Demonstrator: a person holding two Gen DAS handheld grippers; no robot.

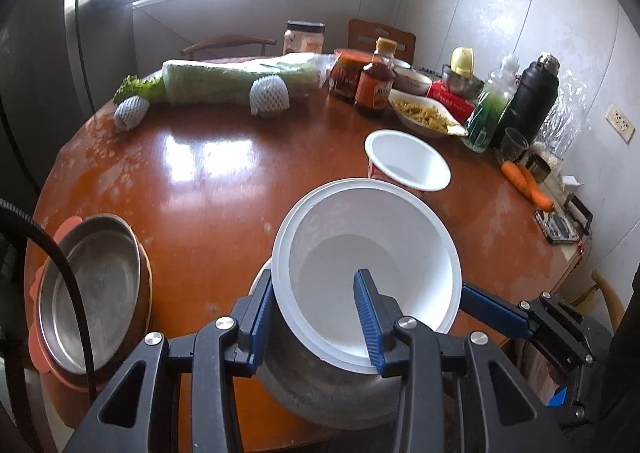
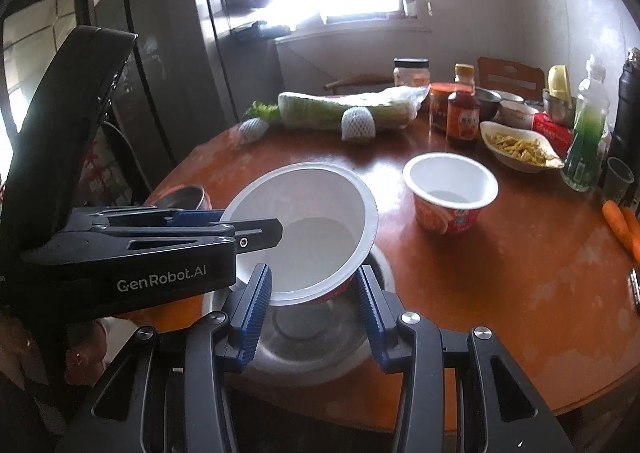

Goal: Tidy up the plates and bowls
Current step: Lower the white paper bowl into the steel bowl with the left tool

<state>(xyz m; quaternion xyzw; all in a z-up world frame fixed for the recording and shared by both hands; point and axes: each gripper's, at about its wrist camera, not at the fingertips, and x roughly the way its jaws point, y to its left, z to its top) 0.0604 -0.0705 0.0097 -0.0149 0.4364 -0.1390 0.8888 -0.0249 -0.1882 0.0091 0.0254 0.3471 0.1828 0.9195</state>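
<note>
A white paper bowl (image 1: 360,237) (image 2: 312,205) hangs tilted over a steel bowl (image 1: 320,393) (image 2: 312,337) at the near edge of the round brown table (image 1: 200,181). My left gripper (image 1: 314,313) (image 2: 248,223) is shut on its wall, one pad inside and one outside. My right gripper (image 2: 314,301) has narrow jaws flanking the bowl's near rim. Its left pad meets the rim, but I cannot see whether both pads press. In the left wrist view one of its fingers (image 1: 492,307) touches the rim from the right. A second empty paper bowl (image 1: 408,161) (image 2: 450,181) with red print stands further back.
A steel pan (image 1: 92,285) (image 2: 184,197) on an orange base sits at the left edge. Along the back are a wrapped cabbage (image 1: 240,81), sauce jars and a bottle (image 1: 376,81), a dish of food (image 1: 424,113), a green bottle, a black flask (image 1: 528,101) and carrots (image 1: 524,181).
</note>
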